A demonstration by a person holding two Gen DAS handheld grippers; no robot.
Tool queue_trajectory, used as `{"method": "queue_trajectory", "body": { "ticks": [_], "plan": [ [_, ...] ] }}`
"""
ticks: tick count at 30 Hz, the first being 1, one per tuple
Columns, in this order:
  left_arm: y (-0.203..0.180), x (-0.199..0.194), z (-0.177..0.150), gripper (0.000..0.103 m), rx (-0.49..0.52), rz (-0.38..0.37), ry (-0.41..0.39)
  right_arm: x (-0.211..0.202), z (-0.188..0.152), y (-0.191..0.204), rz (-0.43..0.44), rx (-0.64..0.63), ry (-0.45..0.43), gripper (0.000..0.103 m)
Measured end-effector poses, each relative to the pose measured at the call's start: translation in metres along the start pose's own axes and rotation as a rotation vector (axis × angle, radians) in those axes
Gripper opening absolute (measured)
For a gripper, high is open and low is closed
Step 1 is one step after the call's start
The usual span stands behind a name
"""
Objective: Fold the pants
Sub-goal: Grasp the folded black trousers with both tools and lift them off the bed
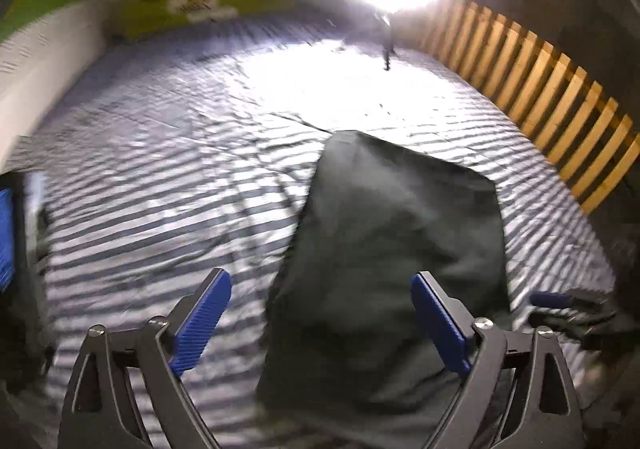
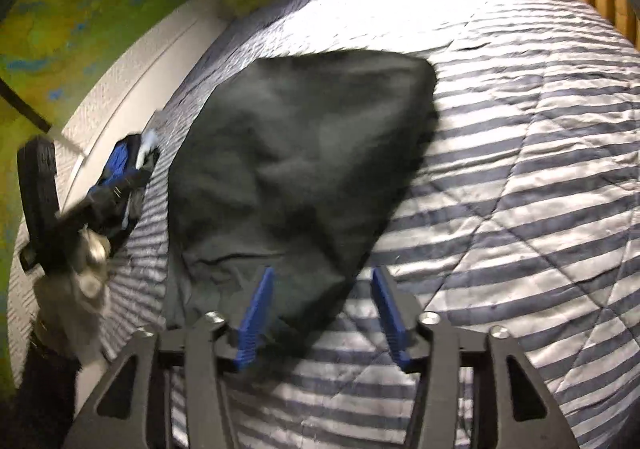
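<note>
Pants (image 1: 384, 249) lie folded on the striped quilt (image 1: 160, 177) — left gripper (image 1: 320, 309) and right gripper (image 2: 322, 289) both released, above their near edge.

Both wrist views look down, sharing pants (image 1: 384, 249).

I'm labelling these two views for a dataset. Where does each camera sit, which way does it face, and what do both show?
Left wrist: sits on the left tongs, looking down along their open fingers at the dark pants on the striped quilt; the other tongs show at right.
Right wrist: sits on the right tongs, open, over the pants' near corner; the left tongs show at left.
Shared: pants, quilt, slatted rail.
</note>
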State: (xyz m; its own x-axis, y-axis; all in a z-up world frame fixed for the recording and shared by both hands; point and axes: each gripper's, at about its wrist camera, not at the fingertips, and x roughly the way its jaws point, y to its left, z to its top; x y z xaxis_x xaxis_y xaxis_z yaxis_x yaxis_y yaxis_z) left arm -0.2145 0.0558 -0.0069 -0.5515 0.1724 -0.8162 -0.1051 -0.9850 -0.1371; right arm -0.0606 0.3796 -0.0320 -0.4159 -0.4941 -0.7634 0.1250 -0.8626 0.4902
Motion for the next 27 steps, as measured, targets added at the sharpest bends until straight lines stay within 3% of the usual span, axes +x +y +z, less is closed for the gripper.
{"method": "queue_trajectory", "body": {
  "ticks": [3,7,13,18,21,22,24,25,27],
  "plan": [
    [0.006,0.033,0.028,0.097,-0.02,-0.088,0.104,0.006,0.005,-0.012,0.037,0.073,-0.037,0.06],
    [0.016,0.075,0.048,0.097,-0.074,-0.117,0.19,0.028,0.022,-0.026,0.082,0.176,-0.01,0.062],
    [0.029,0.121,0.05,0.1,-0.099,-0.163,0.289,0.046,0.052,-0.047,0.197,0.281,0.003,0.062],
    [0.038,0.142,0.046,0.103,-0.134,-0.241,0.316,0.061,0.063,-0.042,0.242,0.237,0.017,0.064],
    [0.038,0.141,0.043,0.103,-0.109,-0.264,0.291,0.066,0.065,-0.042,0.27,0.231,0.024,0.061],
    [0.038,0.14,0.042,0.1,-0.104,-0.271,0.286,0.067,0.065,-0.042,0.275,0.231,0.024,0.059],
    [0.039,0.137,0.04,0.08,-0.097,-0.299,0.281,0.068,0.064,-0.04,0.277,0.234,0.032,0.051],
    [0.038,0.134,0.037,0.065,-0.102,-0.334,0.287,0.07,0.063,-0.039,0.28,0.235,0.033,0.047],
    [0.036,0.132,0.034,0.064,-0.104,-0.315,0.272,0.075,0.062,-0.035,0.274,0.223,0.042,0.041]
  ]
}}
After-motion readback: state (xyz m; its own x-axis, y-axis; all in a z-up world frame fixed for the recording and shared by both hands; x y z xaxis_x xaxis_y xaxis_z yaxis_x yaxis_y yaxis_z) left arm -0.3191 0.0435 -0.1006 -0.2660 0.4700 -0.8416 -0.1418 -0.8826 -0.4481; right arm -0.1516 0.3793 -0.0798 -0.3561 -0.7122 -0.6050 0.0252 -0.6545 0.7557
